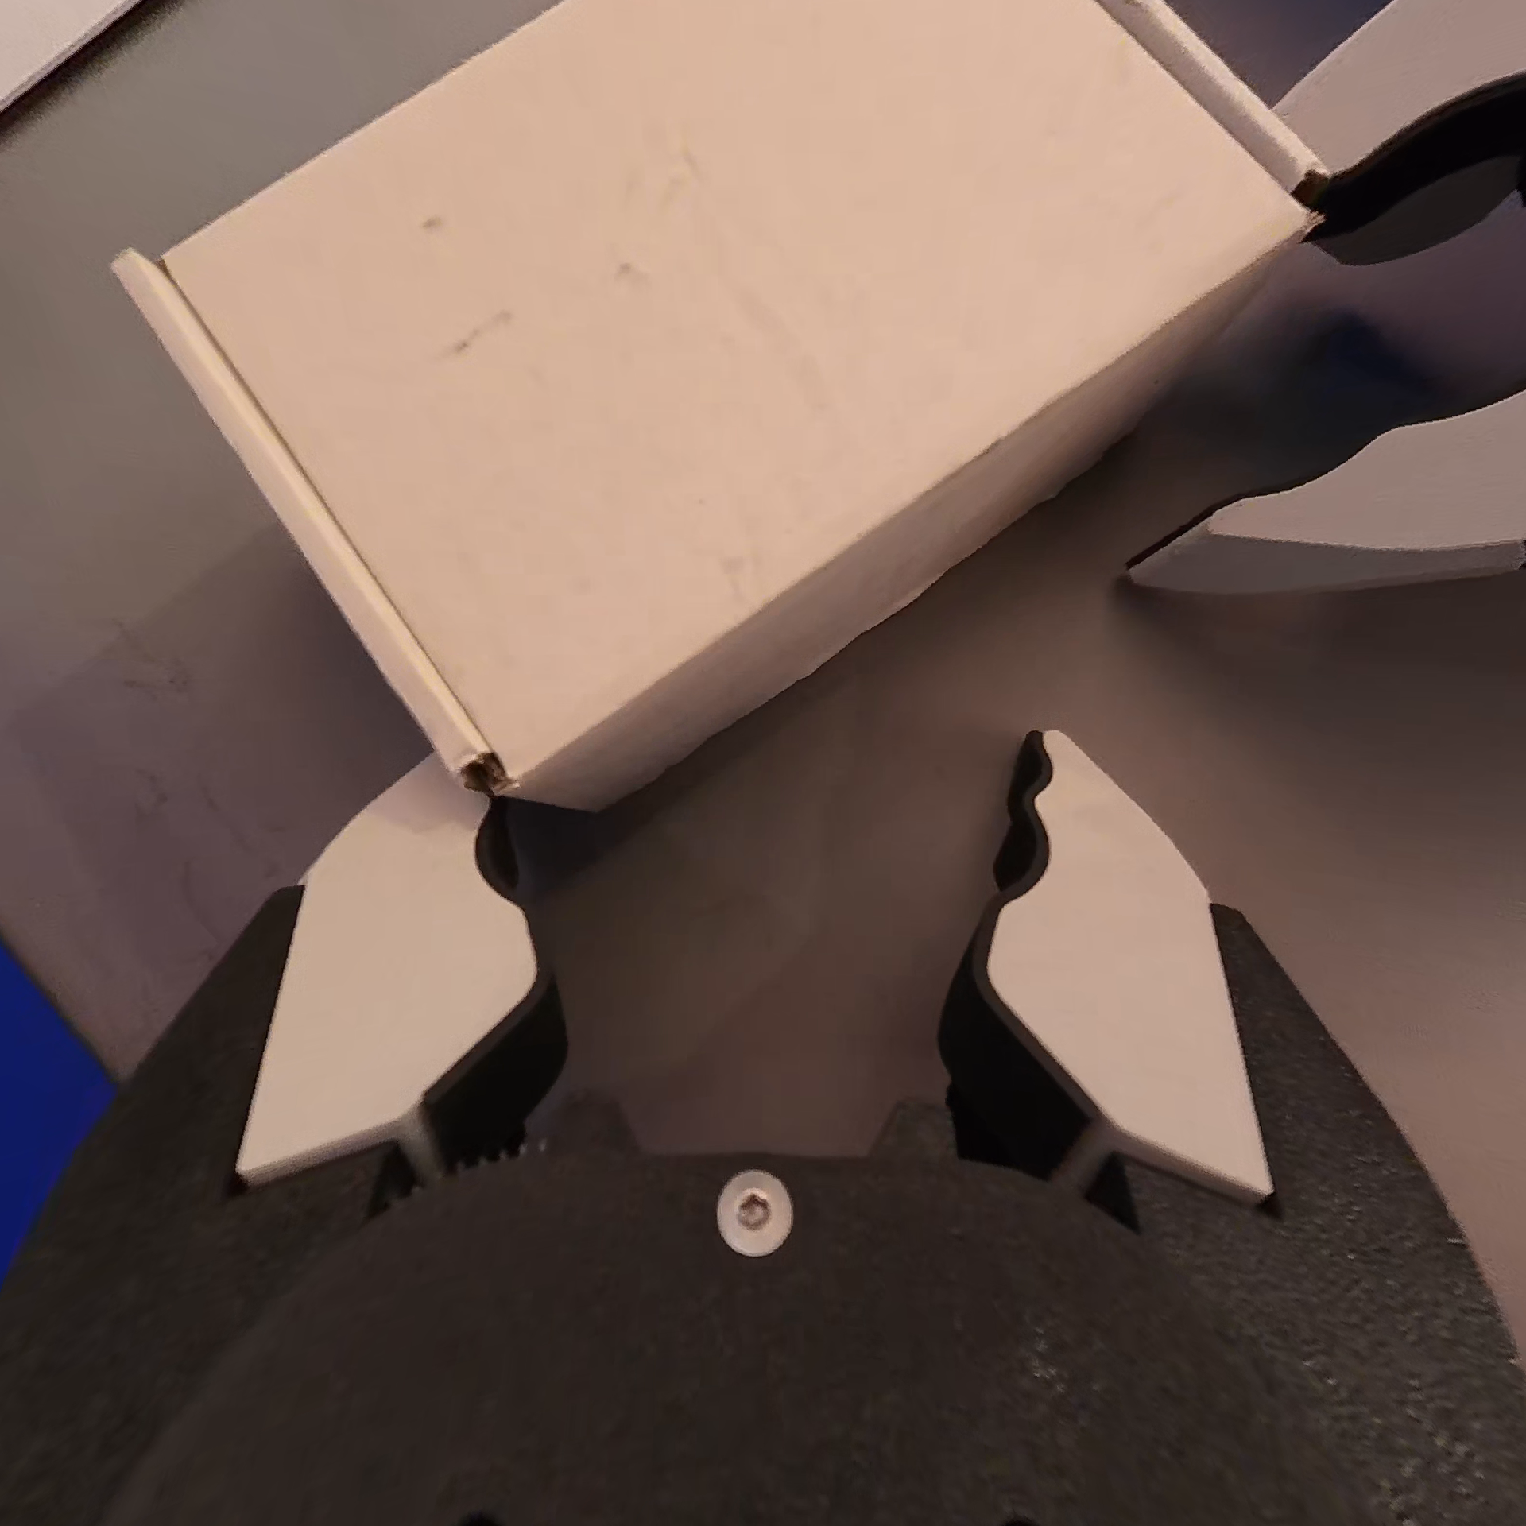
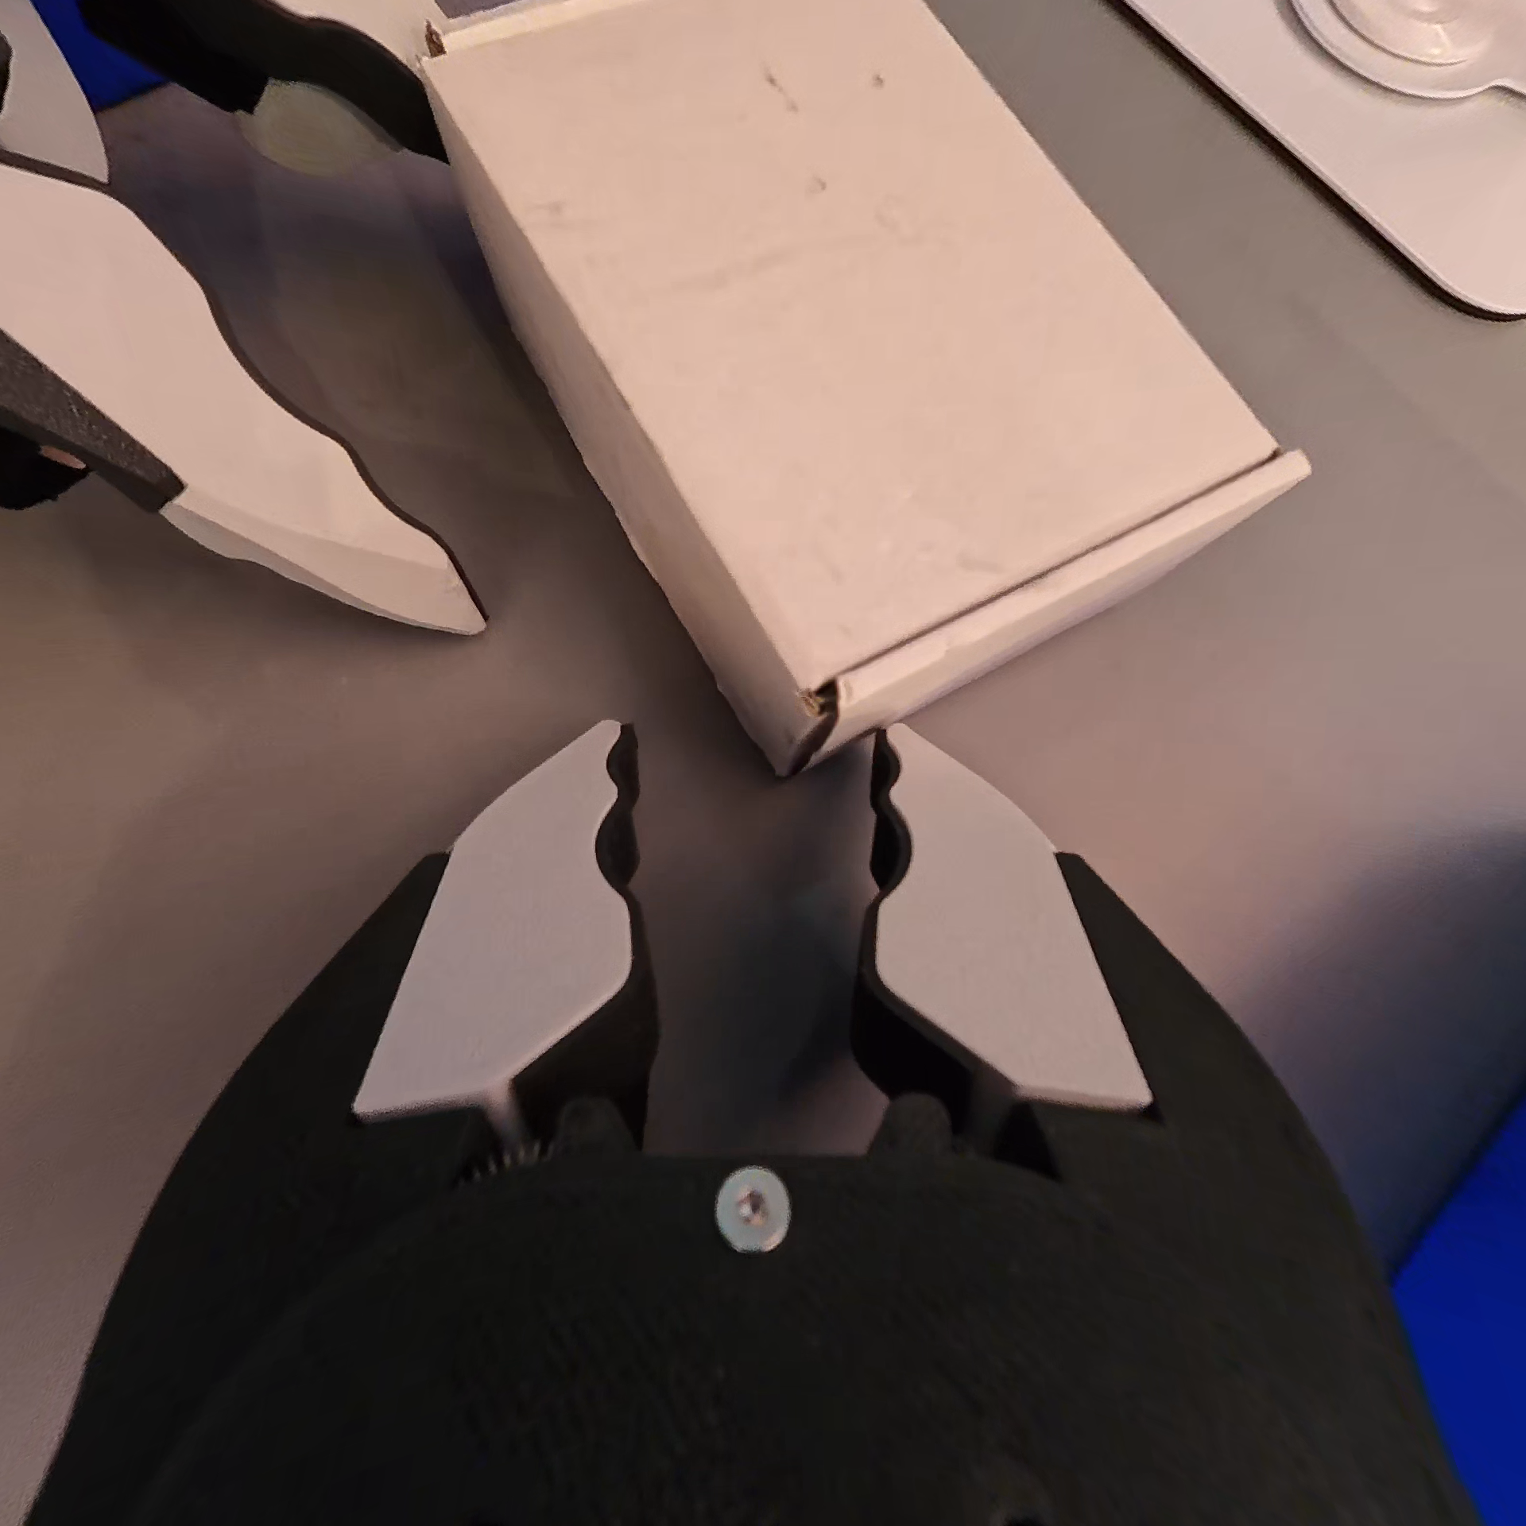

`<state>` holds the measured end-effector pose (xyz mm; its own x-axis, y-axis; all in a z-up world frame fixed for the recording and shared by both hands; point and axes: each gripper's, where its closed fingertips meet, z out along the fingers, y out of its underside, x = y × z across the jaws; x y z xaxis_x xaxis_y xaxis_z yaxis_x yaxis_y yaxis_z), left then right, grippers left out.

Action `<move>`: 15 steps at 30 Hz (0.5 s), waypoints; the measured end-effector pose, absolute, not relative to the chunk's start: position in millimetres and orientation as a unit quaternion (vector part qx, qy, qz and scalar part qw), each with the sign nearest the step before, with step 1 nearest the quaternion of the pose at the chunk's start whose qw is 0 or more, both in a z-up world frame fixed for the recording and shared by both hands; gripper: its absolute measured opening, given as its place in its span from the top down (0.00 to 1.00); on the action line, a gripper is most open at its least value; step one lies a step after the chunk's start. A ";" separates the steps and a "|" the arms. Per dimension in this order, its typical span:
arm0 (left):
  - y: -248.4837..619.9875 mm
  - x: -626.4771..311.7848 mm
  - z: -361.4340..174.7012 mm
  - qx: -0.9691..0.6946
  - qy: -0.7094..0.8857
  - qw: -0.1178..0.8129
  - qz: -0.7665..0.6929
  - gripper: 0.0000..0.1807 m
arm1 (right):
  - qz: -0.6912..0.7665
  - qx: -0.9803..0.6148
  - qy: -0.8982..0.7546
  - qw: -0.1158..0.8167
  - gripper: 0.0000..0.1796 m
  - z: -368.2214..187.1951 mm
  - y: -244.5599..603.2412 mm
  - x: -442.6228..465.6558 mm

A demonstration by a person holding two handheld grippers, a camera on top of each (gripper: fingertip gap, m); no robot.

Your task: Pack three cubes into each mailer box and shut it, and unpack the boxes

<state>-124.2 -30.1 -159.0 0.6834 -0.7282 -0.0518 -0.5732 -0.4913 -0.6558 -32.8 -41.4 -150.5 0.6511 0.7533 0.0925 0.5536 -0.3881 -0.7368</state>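
Grey table (image 2: 248,743) (blue floor (image 2: 1470,1288) beyond).

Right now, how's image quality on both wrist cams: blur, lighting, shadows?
Left wrist view: warm dim light; mailer box slightly soft, left gripper sharper, faint shadow under the box. Right wrist view: same warm cast, box edges mildly blurred, wide-angle bending at the frame borders.

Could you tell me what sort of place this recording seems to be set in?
Probably an indoor tabletop workstation for recording manipulation: a plain grey table, a closed white mailer box between the open left gripper and open right gripper, and a white board nearby.
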 end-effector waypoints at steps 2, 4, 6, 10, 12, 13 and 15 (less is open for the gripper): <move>-30.9 -124.1 -156.6 -0.851 0.388 0.337 -0.108 0.40 | 0.117 -0.821 -0.402 0.389 0.69 -147.7 -40.7 -29.9; -29.5 -126.0 -150.7 -0.841 0.400 0.354 -0.083 0.44 | 0.107 -0.813 -0.405 0.405 0.69 -139.7 -39.2 -27.4; -29.5 -126.7 -142.5 -0.833 0.404 0.373 -0.067 0.48 | 0.112 -0.807 -0.399 0.420 0.69 -130.0 -39.0 -26.3; -31.1 -121.3 -120.4 -0.813 0.397 0.419 -0.081 0.52 | 0.106 -0.799 -0.393 0.443 0.69 -117.4 -38.0 -21.0; -28.6 -122.6 -110.1 -0.799 0.397 0.447 -0.068 0.56 | 0.101 -0.791 -0.394 0.458 0.70 -109.8 -38.4 -20.7; -27.1 -124.0 -106.1 -0.793 0.397 0.458 -0.058 0.56 | 0.102 -0.787 -0.394 0.463 0.70 -106.0 -39.5 -21.8; -25.6 -125.5 -98.5 -0.784 0.394 0.477 -0.046 0.57 | 0.096 -0.780 -0.398 0.474 0.70 -99.0 -41.8 -23.5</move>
